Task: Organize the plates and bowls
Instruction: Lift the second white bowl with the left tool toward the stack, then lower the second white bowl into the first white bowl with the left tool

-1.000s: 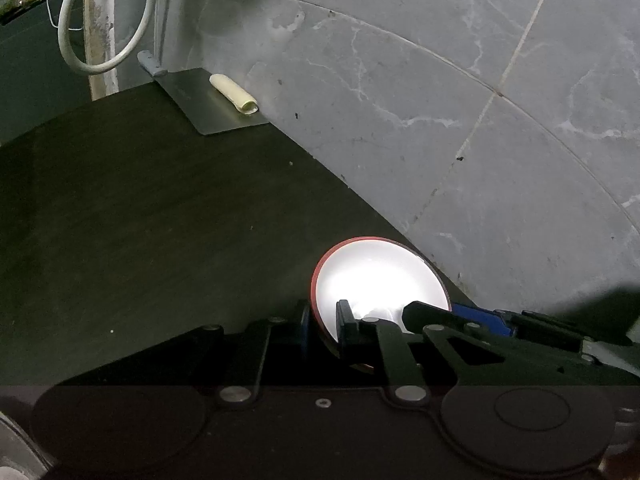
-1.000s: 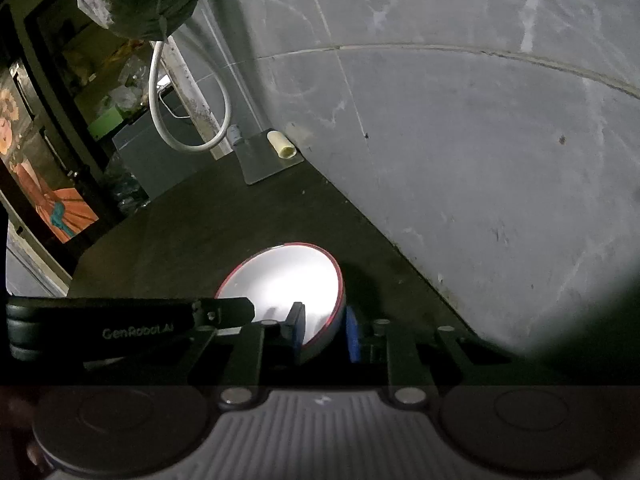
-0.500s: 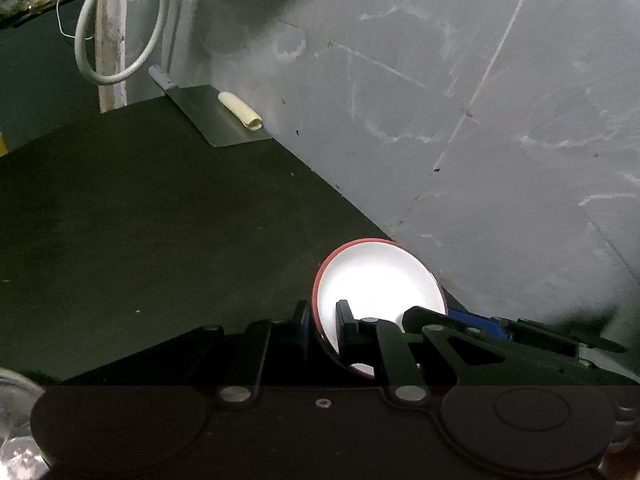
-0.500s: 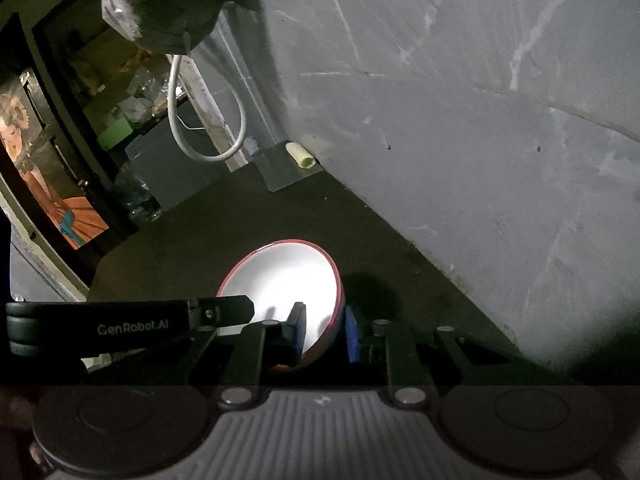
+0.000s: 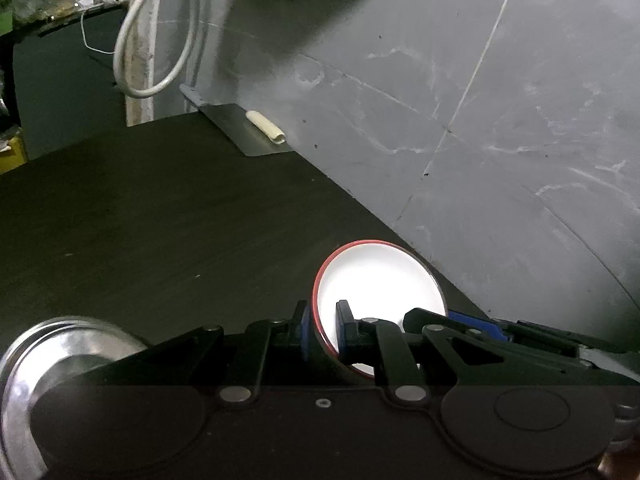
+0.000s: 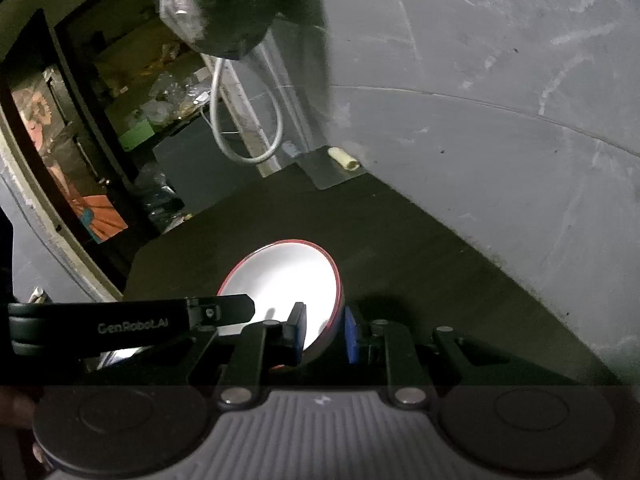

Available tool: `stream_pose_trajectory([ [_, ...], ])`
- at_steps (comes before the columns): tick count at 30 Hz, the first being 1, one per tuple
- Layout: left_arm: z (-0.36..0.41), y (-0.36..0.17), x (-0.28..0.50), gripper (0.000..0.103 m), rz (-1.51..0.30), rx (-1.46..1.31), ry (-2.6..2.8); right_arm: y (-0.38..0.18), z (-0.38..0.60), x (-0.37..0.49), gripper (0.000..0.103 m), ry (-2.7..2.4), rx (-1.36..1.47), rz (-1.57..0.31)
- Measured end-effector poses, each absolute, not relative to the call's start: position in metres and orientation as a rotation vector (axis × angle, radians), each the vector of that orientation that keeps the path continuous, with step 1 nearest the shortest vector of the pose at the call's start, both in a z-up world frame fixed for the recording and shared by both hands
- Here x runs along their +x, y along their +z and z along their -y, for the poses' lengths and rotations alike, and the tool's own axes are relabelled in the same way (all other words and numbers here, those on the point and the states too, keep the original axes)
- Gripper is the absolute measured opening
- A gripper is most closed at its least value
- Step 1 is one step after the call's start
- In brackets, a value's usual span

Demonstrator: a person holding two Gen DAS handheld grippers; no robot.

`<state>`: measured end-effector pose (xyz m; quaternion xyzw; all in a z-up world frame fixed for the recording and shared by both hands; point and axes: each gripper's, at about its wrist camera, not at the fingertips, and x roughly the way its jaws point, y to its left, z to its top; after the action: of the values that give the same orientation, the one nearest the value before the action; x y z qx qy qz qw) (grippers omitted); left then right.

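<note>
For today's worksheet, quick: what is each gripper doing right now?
Left gripper: shut on the bowl rim.
Right gripper: shut on the same bowl's opposite rim.

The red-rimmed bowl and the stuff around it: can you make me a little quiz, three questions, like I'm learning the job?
1. True or false: both grippers pinch the rim of the bowl.
2. What lies on the flat metal blade by the wall: A) a spoon, B) a pale little roll, C) a cup?
3. Fill in: the shiny dish at the lower left of the left wrist view is made of ____.

Key: 1 true, the left gripper and the right gripper each clamp the rim. 2 B, the roll. 3 metal.
</note>
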<state>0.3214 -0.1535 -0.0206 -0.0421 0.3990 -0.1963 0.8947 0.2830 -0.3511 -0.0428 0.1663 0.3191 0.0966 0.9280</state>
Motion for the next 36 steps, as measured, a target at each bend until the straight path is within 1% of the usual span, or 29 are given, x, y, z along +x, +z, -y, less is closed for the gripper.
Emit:
stream_pose_trajectory([
  [17, 0.105, -0.005, 0.262, 0.014, -0.802, -0.101, -0.404, -0.026, 0.306, 0.223, 0.023, 0.216, 0.322, -0.634],
  [36, 0.076, -0.001, 0.216, 0.014, -0.805, -0.099, -0.409, -0.022, 0.276, 0.171, 0.023, 0.243, 0.299, -0.664],
])
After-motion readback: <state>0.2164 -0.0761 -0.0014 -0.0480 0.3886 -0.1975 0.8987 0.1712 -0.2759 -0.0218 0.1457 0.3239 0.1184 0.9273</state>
